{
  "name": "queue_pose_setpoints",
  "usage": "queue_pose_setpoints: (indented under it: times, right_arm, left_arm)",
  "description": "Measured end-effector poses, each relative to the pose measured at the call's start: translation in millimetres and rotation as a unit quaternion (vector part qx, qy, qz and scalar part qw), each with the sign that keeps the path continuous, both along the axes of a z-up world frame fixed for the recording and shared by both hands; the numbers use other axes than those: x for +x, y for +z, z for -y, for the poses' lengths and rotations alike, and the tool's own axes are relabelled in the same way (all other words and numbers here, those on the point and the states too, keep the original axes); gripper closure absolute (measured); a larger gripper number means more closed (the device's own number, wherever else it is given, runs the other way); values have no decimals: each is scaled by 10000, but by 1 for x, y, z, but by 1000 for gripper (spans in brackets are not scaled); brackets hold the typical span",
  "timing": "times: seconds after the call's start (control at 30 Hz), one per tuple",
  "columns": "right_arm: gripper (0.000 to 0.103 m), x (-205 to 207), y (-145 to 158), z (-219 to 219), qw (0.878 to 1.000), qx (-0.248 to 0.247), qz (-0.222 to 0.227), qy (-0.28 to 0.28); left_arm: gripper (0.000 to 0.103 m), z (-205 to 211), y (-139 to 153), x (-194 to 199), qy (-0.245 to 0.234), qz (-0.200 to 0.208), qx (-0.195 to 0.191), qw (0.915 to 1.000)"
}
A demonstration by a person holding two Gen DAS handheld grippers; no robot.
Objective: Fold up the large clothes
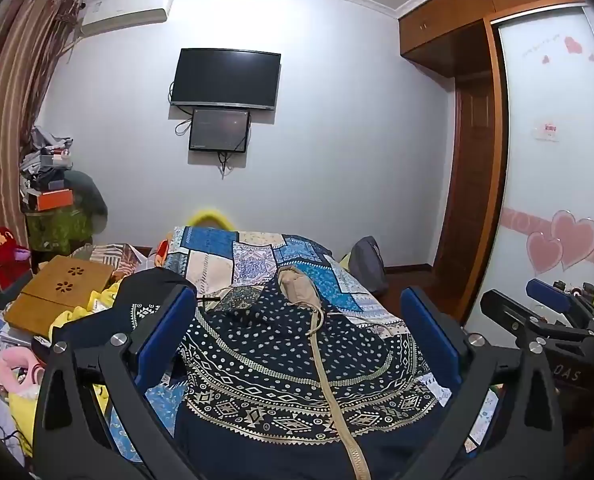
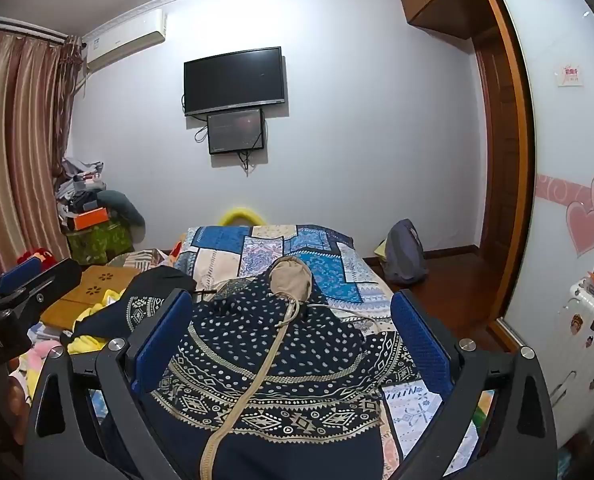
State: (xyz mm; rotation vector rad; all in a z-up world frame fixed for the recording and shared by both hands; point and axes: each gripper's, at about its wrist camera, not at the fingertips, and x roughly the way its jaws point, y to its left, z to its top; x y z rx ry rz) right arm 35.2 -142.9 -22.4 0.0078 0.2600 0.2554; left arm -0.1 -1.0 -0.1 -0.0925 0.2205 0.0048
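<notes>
A large navy hooded jacket with white dots, geometric bands and a beige zipper lies spread on the bed, its beige-lined hood toward the far end. It also shows in the right wrist view. My left gripper is open and empty, its blue pads wide apart above the jacket. My right gripper is open and empty too, hovering over the jacket. The right gripper shows at the right edge of the left wrist view.
The bed has a blue patchwork cover. Clutter lies left of it: a wooden folding table, yellow cloth, toys. A grey backpack stands on the floor at right by the wardrobe. A TV hangs on the far wall.
</notes>
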Motion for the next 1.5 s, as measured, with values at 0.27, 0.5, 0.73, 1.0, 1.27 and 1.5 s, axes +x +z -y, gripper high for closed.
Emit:
queue_pose_setpoints:
  times: [0.27, 0.5, 0.73, 1.0, 1.27, 1.5]
  right_arm:
    - [4, -2, -1, -3, 10000, -5, -13, 12]
    - [4, -1, 0, -4, 10000, -6, -39, 43]
    - [4, -2, 3, -6, 9999, 4, -72, 85]
    - [4, -1, 4, -9, 9999, -3, -81, 114]
    - [4, -1, 3, -10, 9999, 7, -85, 122]
    - [4, 0, 3, -10, 9999, 4, -87, 121]
  left_arm:
    - [0, 2, 3, -5, 6, -20, -4, 10000]
    - [0, -3, -4, 2, 48, -72, -63, 9999]
    - [0, -4, -9, 4, 61, -85, -56, 9999]
    - [0, -6, -10, 4, 75, -120, -100, 9998]
    - [0, -6, -10, 3, 82, -121, -108, 9998]
    - [0, -7, -11, 4, 97, -135, -127, 9998]
